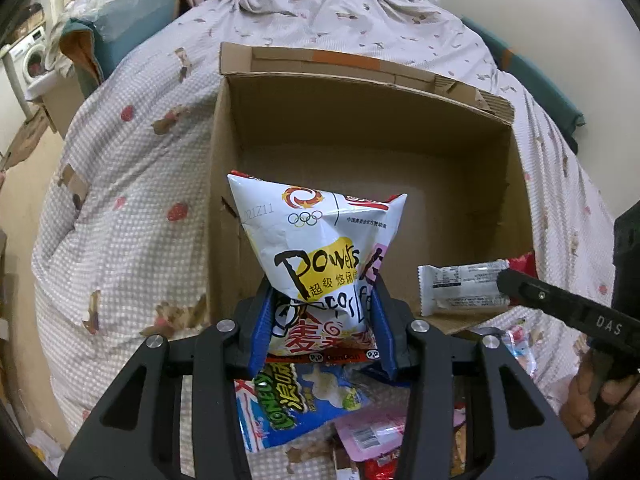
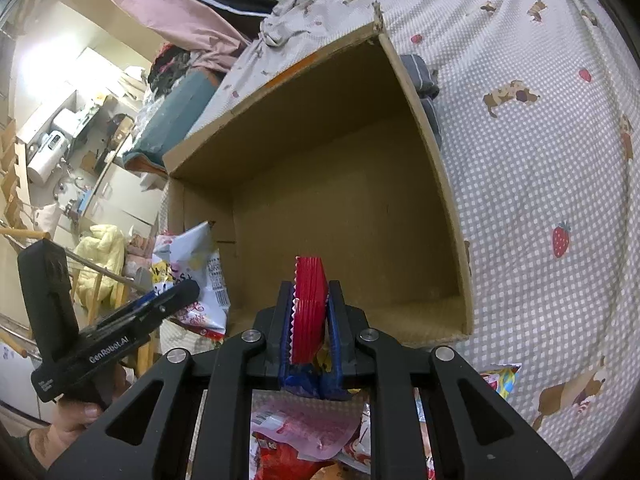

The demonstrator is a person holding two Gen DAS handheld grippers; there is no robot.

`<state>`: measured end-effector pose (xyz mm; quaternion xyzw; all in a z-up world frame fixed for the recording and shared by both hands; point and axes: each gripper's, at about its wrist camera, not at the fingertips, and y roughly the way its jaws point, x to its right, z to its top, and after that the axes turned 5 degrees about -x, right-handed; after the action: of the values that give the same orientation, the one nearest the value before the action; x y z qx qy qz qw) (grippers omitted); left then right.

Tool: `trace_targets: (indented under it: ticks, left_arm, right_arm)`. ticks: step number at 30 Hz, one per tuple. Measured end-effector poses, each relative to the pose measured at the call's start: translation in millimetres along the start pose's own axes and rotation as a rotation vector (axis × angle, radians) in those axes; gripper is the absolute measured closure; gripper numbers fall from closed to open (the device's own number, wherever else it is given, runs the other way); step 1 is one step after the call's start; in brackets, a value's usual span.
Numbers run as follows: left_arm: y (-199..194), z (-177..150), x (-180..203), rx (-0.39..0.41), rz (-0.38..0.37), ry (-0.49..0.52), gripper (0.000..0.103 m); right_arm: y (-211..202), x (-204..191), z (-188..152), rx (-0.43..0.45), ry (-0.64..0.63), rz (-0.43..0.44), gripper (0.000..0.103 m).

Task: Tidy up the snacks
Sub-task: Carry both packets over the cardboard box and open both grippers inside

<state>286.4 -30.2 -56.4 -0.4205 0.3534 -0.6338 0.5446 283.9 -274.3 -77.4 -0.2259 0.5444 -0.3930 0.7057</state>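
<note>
An open cardboard box stands on the bed, and its inside looks bare. My left gripper is shut on a puffy white snack bag with yellow and black lettering, held upright over the box's near-left corner. In the right wrist view that bag and the left gripper show at the left of the box. My right gripper is shut on a flat red packet, seen edge-on over the near wall. Its white back side shows in the left wrist view, beside the right gripper.
A pile of loose snacks lies under the grippers on the near side: a blue bag, a pink packet and red wrappers. The checked bedspread surrounds the box. A person's hand holds the right gripper.
</note>
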Motion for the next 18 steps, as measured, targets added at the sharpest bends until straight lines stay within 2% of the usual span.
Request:
trace_targets:
  ticks: [8, 13, 15, 18]
  left_arm:
    - [-5.4, -1.3, -1.0, 0.029, 0.016, 0.002, 0.061]
    - [-3.1, -3.2, -1.6, 0.005, 0.004, 0.004, 0.059]
    - [-2.4, -2.9, -2.6, -0.001, 0.005, -0.002, 0.056]
    - [-4.8, -3.2, -1.1, 0.011, 0.008, 0.005, 0.045]
  right_arm:
    - [7.8, 0.8, -0.4, -0.008, 0.006, -0.038, 0.086]
    - [10.7, -3.9, 0.3, 0.0, -0.032, -0.104, 0.082]
    - [10.7, -4.7, 1.9, 0.001, -0.041, -0.119, 0.082]
    - [10.7, -2.1, 2.0, -0.002, -0.044, -0.129, 0.082]
